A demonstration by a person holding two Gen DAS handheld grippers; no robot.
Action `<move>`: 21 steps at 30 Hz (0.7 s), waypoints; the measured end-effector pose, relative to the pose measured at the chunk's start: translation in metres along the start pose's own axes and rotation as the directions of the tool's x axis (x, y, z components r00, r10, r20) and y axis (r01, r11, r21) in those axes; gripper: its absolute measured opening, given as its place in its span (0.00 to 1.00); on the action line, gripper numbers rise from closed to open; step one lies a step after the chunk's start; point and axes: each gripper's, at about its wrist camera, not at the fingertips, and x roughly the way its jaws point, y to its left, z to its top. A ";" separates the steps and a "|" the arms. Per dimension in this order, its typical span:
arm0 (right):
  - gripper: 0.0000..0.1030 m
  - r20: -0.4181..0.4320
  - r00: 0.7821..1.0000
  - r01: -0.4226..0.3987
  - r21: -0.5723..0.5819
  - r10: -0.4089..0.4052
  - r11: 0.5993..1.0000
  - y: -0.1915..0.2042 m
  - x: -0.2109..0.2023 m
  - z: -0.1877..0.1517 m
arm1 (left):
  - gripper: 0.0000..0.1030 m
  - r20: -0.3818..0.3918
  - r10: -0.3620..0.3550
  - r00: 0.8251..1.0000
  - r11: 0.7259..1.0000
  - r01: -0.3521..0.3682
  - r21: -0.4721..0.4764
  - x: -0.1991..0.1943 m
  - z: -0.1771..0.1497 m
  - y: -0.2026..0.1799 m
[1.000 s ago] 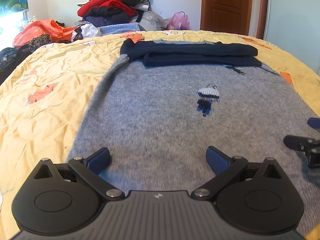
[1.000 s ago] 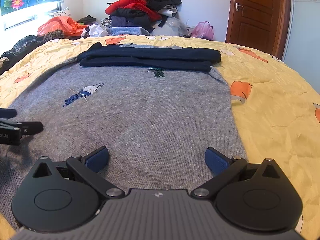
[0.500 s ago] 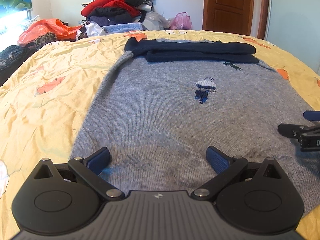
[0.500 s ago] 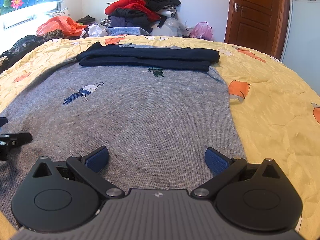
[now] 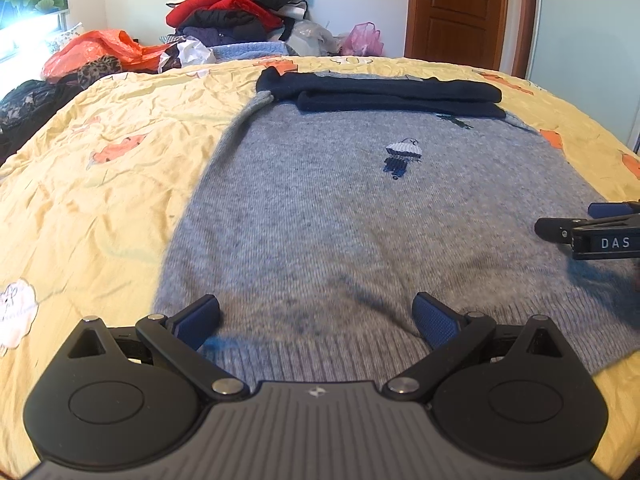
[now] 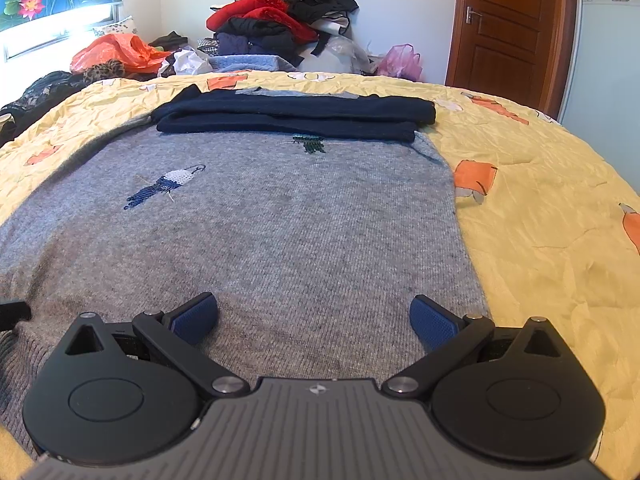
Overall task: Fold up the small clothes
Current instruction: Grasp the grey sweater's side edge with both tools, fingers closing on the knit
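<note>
Where sweater (image 5: 360, 220) ends, navy sleeves (image 5: 384, 94), prob. folded.

Left hand-held gripper (image 5: 316, 316) drawn back to the grey sweater (image 5: 360, 216) hem, ribbed hem now between its spread fingers, right hand-held gripper (image 6: 314, 314) likewise nearer the hem, farther apart.

grey sweater (image 5: 320, 216) — flat, left gripper (image 5: 316, 322) jaws spread

Daylight floods in from a window (image 6: 52, 36) at far left, blown out to white glare in both views. Fisheye distortion bows the bed's (image 5: 100, 184) edges and darkens the corners. The left wrist view shows motion blur on the near sweater (image 5: 320, 240); soft shadows fall beneath it.
</note>
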 end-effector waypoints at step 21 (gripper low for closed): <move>0.92 0.063 0.928 -0.326 0.614 0.367 0.719 -0.138 -0.092 -0.062 | 1.00 0.104 -0.472 0.876 0.700 0.443 -0.560 -0.028 -0.028 0.140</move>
